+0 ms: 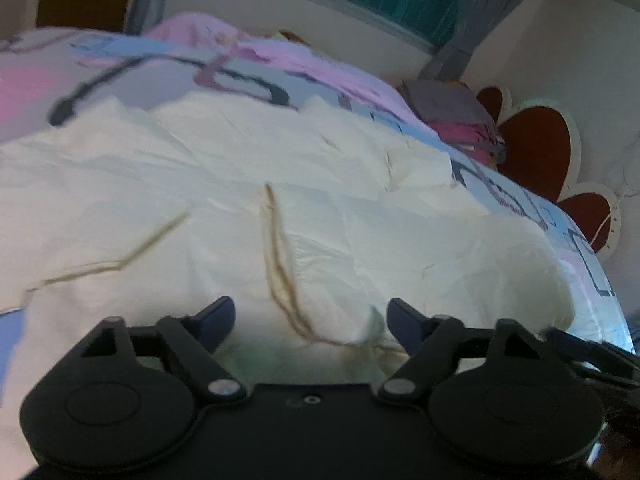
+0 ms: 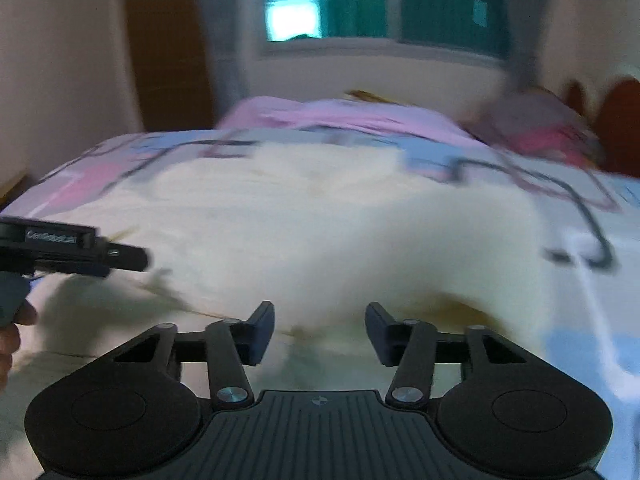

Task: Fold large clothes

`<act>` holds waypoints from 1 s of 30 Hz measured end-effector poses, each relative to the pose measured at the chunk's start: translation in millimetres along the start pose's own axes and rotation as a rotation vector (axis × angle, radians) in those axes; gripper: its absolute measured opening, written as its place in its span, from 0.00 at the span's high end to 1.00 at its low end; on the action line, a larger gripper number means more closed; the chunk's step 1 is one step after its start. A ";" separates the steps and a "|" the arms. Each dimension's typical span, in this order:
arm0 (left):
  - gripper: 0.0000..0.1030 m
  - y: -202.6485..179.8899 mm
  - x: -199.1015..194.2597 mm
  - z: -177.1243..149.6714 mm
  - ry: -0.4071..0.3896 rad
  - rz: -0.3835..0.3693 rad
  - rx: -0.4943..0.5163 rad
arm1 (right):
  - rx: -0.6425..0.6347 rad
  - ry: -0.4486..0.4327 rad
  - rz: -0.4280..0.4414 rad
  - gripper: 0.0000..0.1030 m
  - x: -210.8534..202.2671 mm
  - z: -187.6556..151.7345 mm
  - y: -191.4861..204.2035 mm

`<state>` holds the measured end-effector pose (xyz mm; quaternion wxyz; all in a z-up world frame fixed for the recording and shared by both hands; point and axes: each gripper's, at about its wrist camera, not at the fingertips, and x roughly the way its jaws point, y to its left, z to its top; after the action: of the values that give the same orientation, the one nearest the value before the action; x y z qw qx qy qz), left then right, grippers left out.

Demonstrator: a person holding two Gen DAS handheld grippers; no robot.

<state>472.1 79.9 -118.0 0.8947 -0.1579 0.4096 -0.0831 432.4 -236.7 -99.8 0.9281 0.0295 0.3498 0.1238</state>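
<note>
At the far left of the right wrist view a person's hand (image 2: pixel 10 340) shows at the frame edge, and just above it the black body of the left hand-held gripper (image 2: pixel 72 250) reaches in over the near left part of a cream garment (image 2: pixel 320 232). In its own view the left hand-held gripper (image 1: pixel 310 320) hangs released, jaws spread wide, with nothing between them, over a brown-trimmed fold of the cream garment (image 1: pixel 240 200). The garment lies spread and wrinkled across the middle of the bed (image 1: pixel 592 256), covering most of the near half of the pink, blue and white patterned bedcover (image 2: pixel 580 312). To the right, the right hand-held gripper (image 2: pixel 320 328) is likewise released, its dark fingers apart above the garment's near edge, gripping nothing. Further right and far across the bed, a stack of folded clothes (image 1: pixel 456 120), grey on top and pink beneath, sits beside the flower-shaped red headboard (image 1: pixel 536 152). Beyond the bed, a window (image 2: pixel 360 4) with green panes and grey curtains (image 1: pixel 488 8) fills the far wall; this part is blurred in the right wrist view.
</note>
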 end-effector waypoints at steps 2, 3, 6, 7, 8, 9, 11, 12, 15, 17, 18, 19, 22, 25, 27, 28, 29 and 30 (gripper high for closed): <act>0.47 -3.4 12.6 3.4 0.023 -0.010 0.023 | 0.056 0.024 -0.075 0.55 -0.6 -0.4 -27.5; 0.66 -5.2 17.5 5.2 0.032 -0.021 0.037 | 0.079 0.030 -0.111 0.55 -1.7 -0.9 -38.7; 0.91 -8.5 18.5 9.3 0.011 -0.029 0.053 | 0.137 0.052 -0.172 0.56 2.6 0.1 -63.9; 0.92 -10.3 11.1 10.6 -0.030 -0.028 0.058 | 0.141 0.060 -0.186 0.58 6.5 0.5 -68.2; 0.92 -10.3 2.9 12.1 -0.071 -0.017 0.061 | 0.145 0.065 -0.194 0.62 6.0 0.4 -72.6; 0.92 -9.4 -5.7 13.4 -0.108 -0.004 0.062 | 0.153 0.070 -0.200 0.63 7.4 0.8 -76.0; 0.93 -1.9 -20.8 15.0 -0.162 0.030 0.055 | 0.161 0.083 -0.202 0.64 12.2 0.6 -78.6; 0.93 3.4 -25.1 14.9 -0.173 0.048 0.052 | 0.157 0.089 -0.202 0.64 15.2 0.0 -78.6; 0.93 18.8 -15.7 11.5 -0.113 0.091 0.046 | 0.154 0.105 -0.201 0.64 23.7 -4.5 -81.8; 0.93 19.6 -4.3 6.7 -0.077 0.113 0.066 | 0.157 0.108 -0.196 0.64 25.1 -5.6 -84.8; 0.93 20.7 -0.2 3.8 -0.064 0.123 0.073 | 0.157 0.107 -0.190 0.64 23.2 -5.6 -86.3; 0.93 21.3 3.3 2.4 -0.056 0.129 0.077 | 0.157 0.099 -0.180 0.64 19.2 -5.0 -87.6; 0.87 23.5 -0.2 2.9 -0.046 0.137 0.081 | 0.140 0.040 -0.167 0.64 -1.3 0.6 -91.1; 0.55 20.1 -20.3 3.1 -0.096 0.210 0.110 | 0.134 -0.044 -0.159 0.85 -19.8 15.9 -97.9; 0.40 13.1 -35.1 4.8 -0.174 0.250 0.143 | 0.138 -0.077 -0.154 0.85 -19.1 31.1 -102.9; 0.40 7.9 -36.6 7.0 -0.191 0.243 0.167 | 0.137 -0.080 -0.148 0.85 -12.7 40.3 -105.0; 0.40 0.9 -35.1 10.2 -0.194 0.233 0.189 | 0.135 -0.080 -0.146 0.85 -5.4 48.9 -105.3; 0.43 -6.6 -30.9 14.2 -0.193 0.219 0.214 | 0.132 -0.085 -0.135 0.85 4.1 57.5 -105.7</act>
<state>462.7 85.3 -85.2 0.9452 -0.0234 0.3253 -0.0127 495.3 -336.1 -74.0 0.9444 0.0719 0.3188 0.0361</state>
